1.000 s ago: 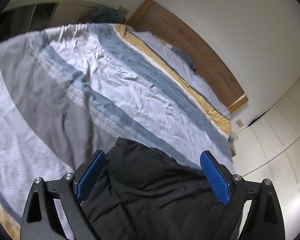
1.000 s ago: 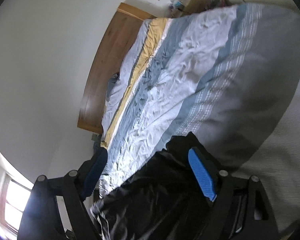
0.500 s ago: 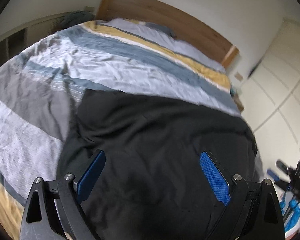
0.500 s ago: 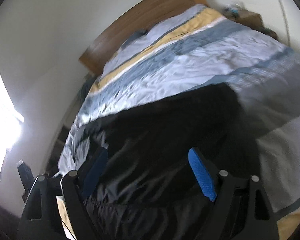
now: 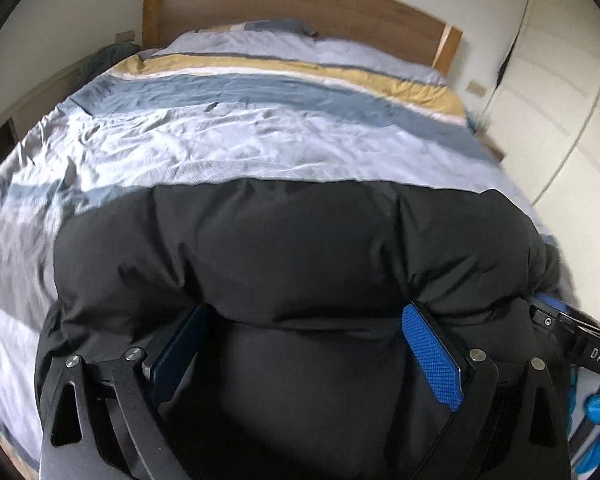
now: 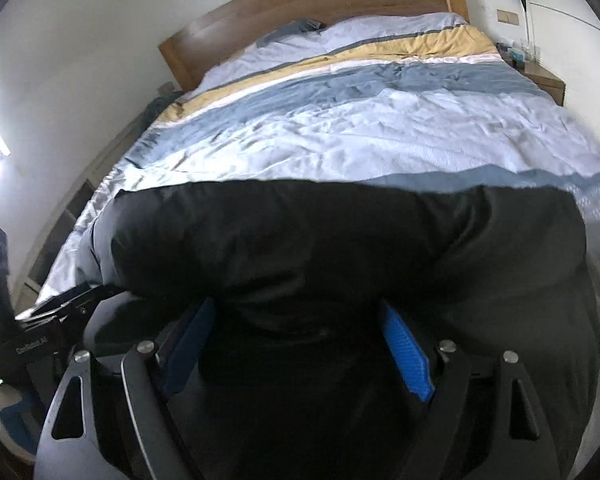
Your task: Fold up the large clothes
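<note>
A puffy black padded jacket point(image 5: 292, 248) is spread at the striped bed's point(image 5: 260, 140) foot edge; fabric lies between both wide-spread grippers point(image 5: 304, 344) point(image 6: 300, 340); whether gripped cannot be told. Flattening comes next.

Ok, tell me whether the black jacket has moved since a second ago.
Yes. The black jacket now spreads further up the bed toward the headboard.

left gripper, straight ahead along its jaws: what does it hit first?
The black jacket: its puffy fold bulges right between the left gripper jaws and fills the line ahead. Past it lies the striped duvet; depth there is unclear.
</note>
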Demonstrator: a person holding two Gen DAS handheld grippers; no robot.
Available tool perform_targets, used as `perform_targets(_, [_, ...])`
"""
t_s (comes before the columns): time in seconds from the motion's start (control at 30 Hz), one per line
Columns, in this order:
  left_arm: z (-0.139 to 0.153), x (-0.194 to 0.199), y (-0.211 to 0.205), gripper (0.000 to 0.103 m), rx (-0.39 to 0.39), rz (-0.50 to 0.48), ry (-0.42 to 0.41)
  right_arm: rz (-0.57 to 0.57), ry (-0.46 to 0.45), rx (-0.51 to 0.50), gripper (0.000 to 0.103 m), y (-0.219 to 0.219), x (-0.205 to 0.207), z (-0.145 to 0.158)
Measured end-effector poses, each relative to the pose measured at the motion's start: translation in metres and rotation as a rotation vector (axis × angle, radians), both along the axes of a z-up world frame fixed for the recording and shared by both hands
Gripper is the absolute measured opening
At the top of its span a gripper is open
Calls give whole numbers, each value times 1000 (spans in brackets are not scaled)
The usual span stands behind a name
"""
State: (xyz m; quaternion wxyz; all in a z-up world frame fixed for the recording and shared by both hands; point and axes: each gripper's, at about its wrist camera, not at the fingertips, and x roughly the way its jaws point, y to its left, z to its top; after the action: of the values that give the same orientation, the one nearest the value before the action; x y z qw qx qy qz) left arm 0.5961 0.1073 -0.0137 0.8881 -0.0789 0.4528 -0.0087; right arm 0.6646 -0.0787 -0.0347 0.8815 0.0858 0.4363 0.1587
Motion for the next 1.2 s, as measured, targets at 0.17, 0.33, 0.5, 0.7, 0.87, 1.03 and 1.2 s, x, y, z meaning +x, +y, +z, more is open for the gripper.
perform_targets(0.17, [-22, 44, -5, 99, 70, 23, 60, -35, 33, -22, 83, 0, 39, -22])
perform_targets(0.33, [-46, 58, 25, 102, -50, 65, 88, -73, 65, 21, 83, -37, 61, -40])
perform_targets(0.5, [-50, 50, 59, 102, -63, 100, 99, -156, 95, 32, 83, -99, 60, -56])
perform_targets(0.7, [-58, 23, 119, 103, 8, 281, 166, -255, 151, 42, 83, -157, 45, -75])
perform_targets(0.87, [-50, -10, 144, 102, 51, 351, 157, -338, 160, -59, 83, -183, 25, -68])
perform_targets(1.03, [-30, -54, 169, 102, 50, 350, 112, -339, 122, -84, 83, -207, -15, -44])
perform_targets(1.2, [-17, -96, 193, 102, -32, 318, 57, -306, 71, -14, 89, -225, -62, -15])
